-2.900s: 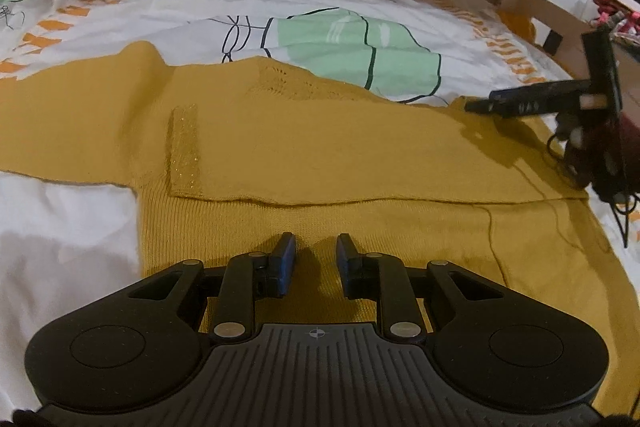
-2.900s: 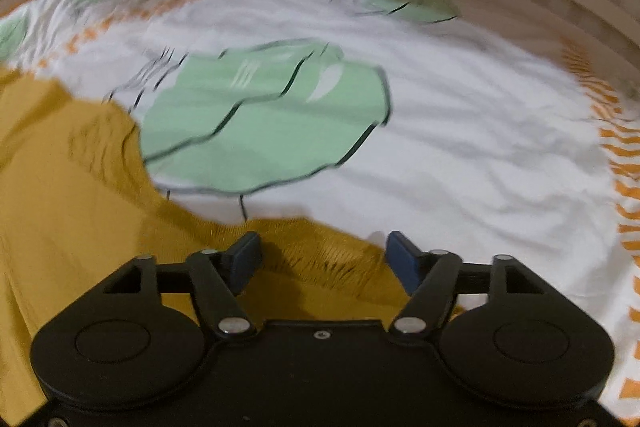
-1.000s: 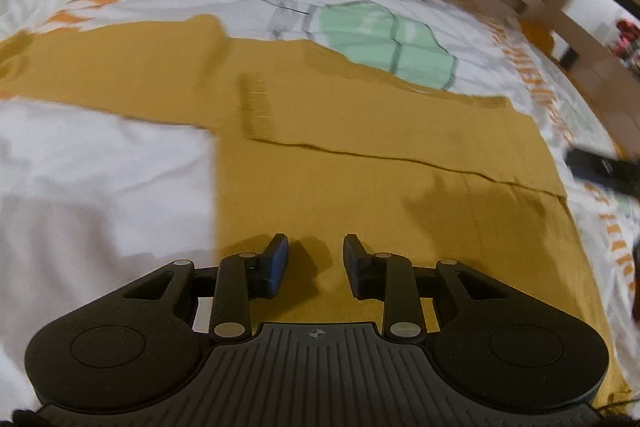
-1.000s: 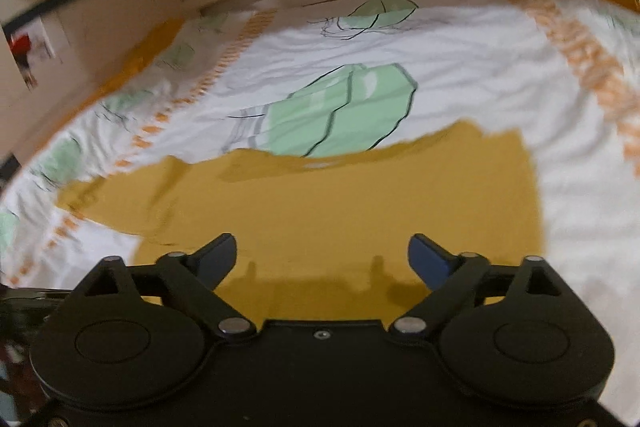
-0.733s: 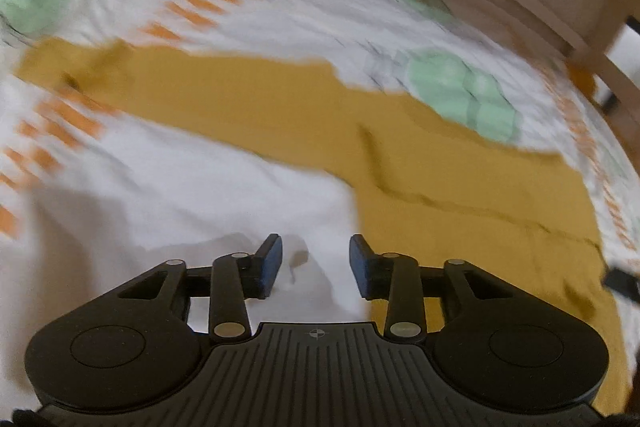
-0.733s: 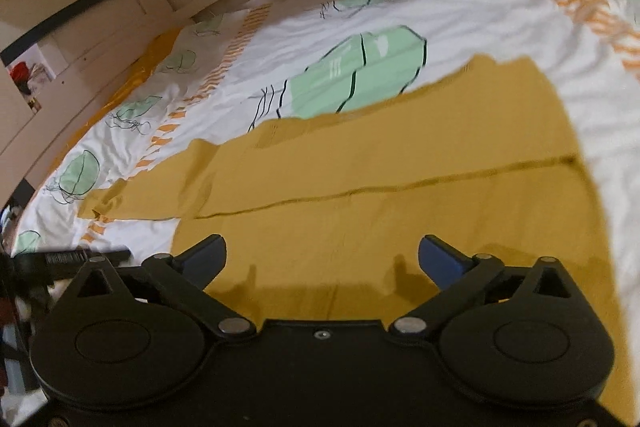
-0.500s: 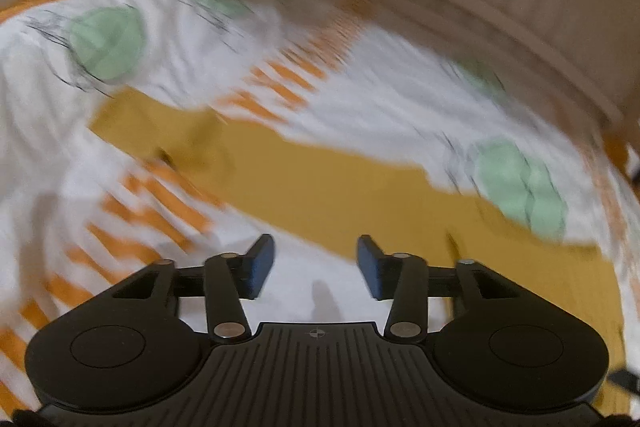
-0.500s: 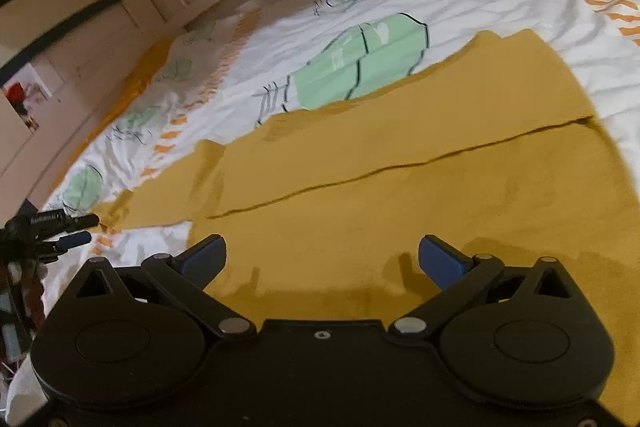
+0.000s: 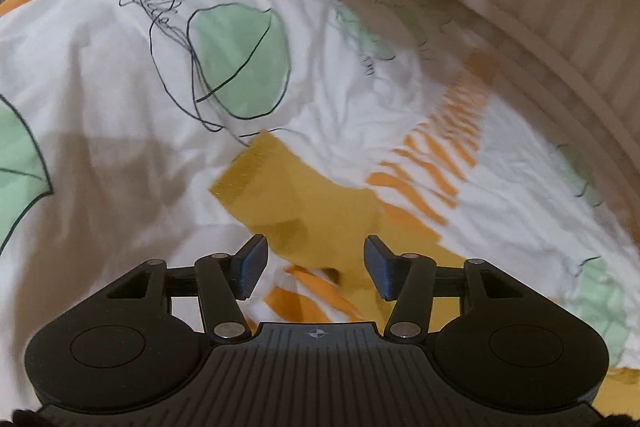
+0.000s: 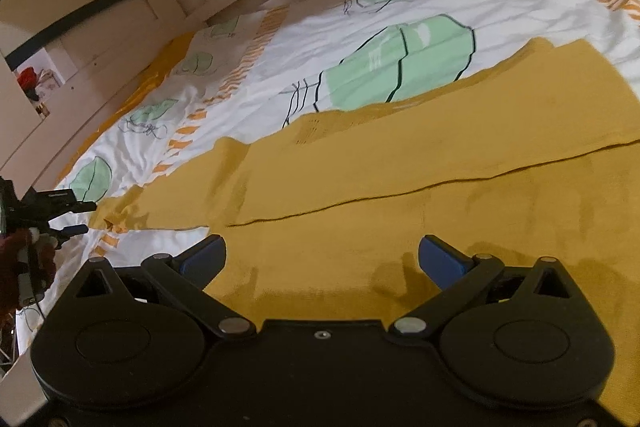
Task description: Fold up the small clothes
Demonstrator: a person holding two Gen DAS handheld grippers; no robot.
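Left gripper (image 9: pixel 314 269) first: its jaws stand parted, they have just been opening, and nothing is clamped between them. Through the gap the left wrist view shows the end of a mustard-yellow sleeve (image 9: pixel 288 195), its cuff lying flat on the bedspread (image 9: pixel 100 99), just ahead of the fingertips and running back under the right-hand finger. The bedspread is white with green leaf shapes outlined in black and short orange stripes; parts of it are blurred. A pale slatted bed frame (image 9: pixel 560 7) curves round the far edge.

Over to the right wrist view: the right gripper (image 10: pixel 322 259) is spread wide, blue pads well apart, gripping nothing. Below and ahead of it lies the yellow sweater (image 10: pixel 400 195), spread flat on the bedspread, one sleeve folded across the body so its edge draws a dark line from left to right. The other sleeve stretches away to the left, and there, at the picture's left edge, the left gripper (image 10: pixel 76 217) shows beside the sleeve's end. Whether it touches the cloth I can't tell from here.
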